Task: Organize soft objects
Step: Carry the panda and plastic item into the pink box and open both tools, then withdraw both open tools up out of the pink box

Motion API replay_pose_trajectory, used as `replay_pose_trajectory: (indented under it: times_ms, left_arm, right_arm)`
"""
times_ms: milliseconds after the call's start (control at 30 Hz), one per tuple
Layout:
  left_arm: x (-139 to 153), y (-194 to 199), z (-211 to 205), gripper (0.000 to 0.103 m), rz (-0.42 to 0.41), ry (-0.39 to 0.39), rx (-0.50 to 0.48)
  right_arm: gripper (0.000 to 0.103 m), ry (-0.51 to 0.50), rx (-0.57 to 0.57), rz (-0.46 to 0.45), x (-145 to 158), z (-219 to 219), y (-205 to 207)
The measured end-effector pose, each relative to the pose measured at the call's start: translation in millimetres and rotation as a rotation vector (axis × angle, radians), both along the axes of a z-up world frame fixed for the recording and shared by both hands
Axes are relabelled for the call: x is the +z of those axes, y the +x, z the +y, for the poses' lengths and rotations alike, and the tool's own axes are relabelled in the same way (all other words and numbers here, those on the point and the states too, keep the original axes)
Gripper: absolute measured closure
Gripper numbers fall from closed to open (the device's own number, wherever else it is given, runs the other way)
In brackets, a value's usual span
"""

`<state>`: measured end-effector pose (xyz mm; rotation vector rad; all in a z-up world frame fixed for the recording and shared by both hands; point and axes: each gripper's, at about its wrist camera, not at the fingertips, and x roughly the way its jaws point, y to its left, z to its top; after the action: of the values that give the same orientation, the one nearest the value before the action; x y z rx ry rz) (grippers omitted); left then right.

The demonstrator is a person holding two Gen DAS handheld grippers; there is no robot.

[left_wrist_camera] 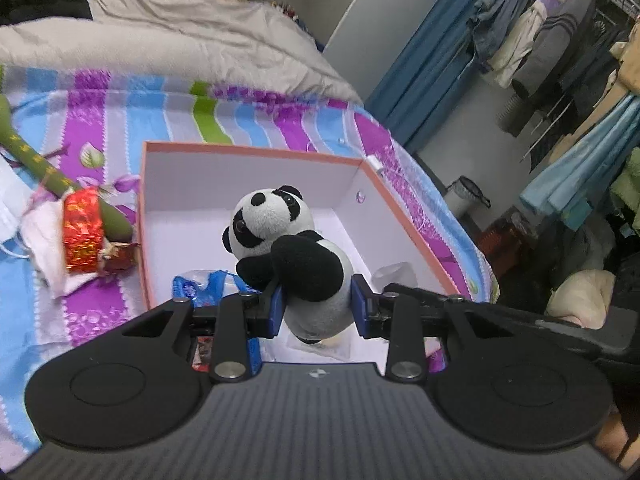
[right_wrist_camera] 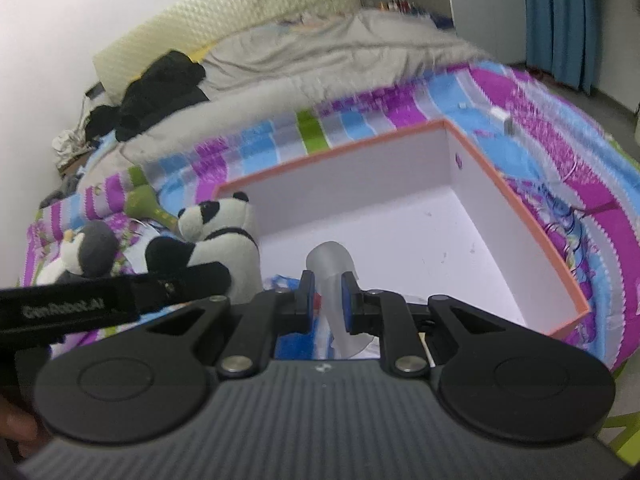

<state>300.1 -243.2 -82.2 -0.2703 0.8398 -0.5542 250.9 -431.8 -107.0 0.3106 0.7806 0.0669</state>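
My left gripper is shut on a panda plush and holds it over the near left part of an open white box with an orange rim. The panda and the left gripper's arm also show at the left of the right wrist view. My right gripper is shut on a translucent soft piece above the box's near edge. A blue and white plastic packet lies in the box's near corner.
The box sits on a striped purple, blue and green bedsheet. Left of it lie a green stick toy, a red foil packet and a white cloth. A grey penguin plush lies further left. A grey duvet covers the bed's far part.
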Motion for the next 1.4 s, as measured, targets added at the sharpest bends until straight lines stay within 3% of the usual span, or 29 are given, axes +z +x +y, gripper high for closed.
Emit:
replay_pose_trajectory:
  times_ms: [367,433,600,633,933,1400]
  left_arm:
    - [-43,56,-35,0.063,0.097,0.060,-0.051]
    - [-49,60,-36,0.055,0.112,0.057,-0.053]
    - [-54,65,-37,0.047,0.116,0.074,-0.048]
    - [-54,65,-37,0.047,0.112,0.076,-0.046]
    - [-42,49,-33,0.047,0.079,0.064,-0.032]
    - [17,-20,-5,0.046,-0.042,0.055,0.003]
  right_arm:
    - [0.083,0.034,-0.039,0.104,-40,-23,38]
    - [0.081,0.028,-0.040,0.112,-44,-24,42]
    - [0.061,0.007,-0.057,0.122,-52,-29,44]
    - [0.063,0.010,-0.058,0.126,-53,-29,43]
    - [0.063,0.013,-0.046,0.079,-34,-26,24]
    - [0.063,0.000,0.012,-0.056,19,3,-36]
